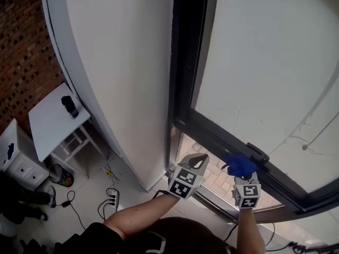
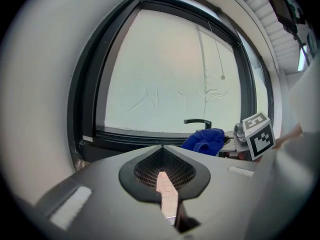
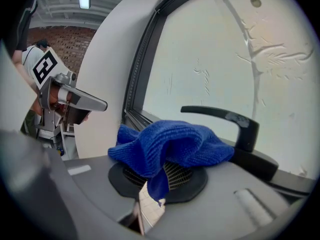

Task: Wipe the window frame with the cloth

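Head view: our right gripper (image 1: pixel 242 174) pinches blue cloth (image 1: pixel 239 165), right beside bottom window frame (image 1: pixel 222 141).
Left gripper view: our left gripper (image 2: pixel 162 151) squeezed closed, nothing in it.
Right gripper view: cloth bunched near handle (image 3: pixel 227 118). We should press it flat and slide slowly along frame.

The lower frame rail (image 1: pixel 209 133) lies open leftward to the corner; the black window handle (image 1: pixel 258 153) juts out just beyond the cloth (image 1: pixel 239 164) in your right hand-held gripper (image 1: pixel 241 173).

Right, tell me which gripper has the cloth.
The right gripper, beside the window handle: its jaws are shut on the blue cloth. The left gripper is shut with nothing in it.
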`<action>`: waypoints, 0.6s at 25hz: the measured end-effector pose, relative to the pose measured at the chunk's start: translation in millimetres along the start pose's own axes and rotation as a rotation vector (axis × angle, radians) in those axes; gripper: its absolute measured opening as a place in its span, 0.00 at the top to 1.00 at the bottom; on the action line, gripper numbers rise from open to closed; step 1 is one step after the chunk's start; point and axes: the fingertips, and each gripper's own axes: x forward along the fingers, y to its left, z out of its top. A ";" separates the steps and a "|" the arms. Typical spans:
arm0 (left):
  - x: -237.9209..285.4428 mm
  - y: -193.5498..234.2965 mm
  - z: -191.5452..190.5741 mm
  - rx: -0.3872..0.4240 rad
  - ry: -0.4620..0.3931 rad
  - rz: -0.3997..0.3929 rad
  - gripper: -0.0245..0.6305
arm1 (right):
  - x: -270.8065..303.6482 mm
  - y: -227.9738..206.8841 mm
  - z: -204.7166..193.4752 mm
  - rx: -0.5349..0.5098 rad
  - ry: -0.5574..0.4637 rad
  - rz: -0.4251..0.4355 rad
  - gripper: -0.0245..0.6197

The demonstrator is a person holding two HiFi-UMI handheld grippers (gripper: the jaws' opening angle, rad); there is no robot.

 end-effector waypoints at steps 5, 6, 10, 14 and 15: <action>-18.2 43.8 2.6 -0.018 -0.020 0.066 0.97 | 25.7 21.0 12.6 -0.014 -0.005 0.009 0.87; -22.4 52.1 2.7 -0.020 -0.022 0.079 0.97 | 30.8 25.5 15.0 -0.016 -0.006 0.009 0.87; -40.3 81.3 2.8 -0.023 -0.030 0.115 0.97 | 51.7 43.8 25.0 -0.013 -0.005 0.011 0.87; -56.4 107.4 1.2 -0.029 -0.038 0.141 0.97 | 72.7 63.2 39.3 -0.009 -0.014 0.020 0.87; -59.9 113.1 0.7 -0.028 -0.039 0.145 0.97 | 77.8 67.5 41.5 -0.009 -0.014 0.022 0.87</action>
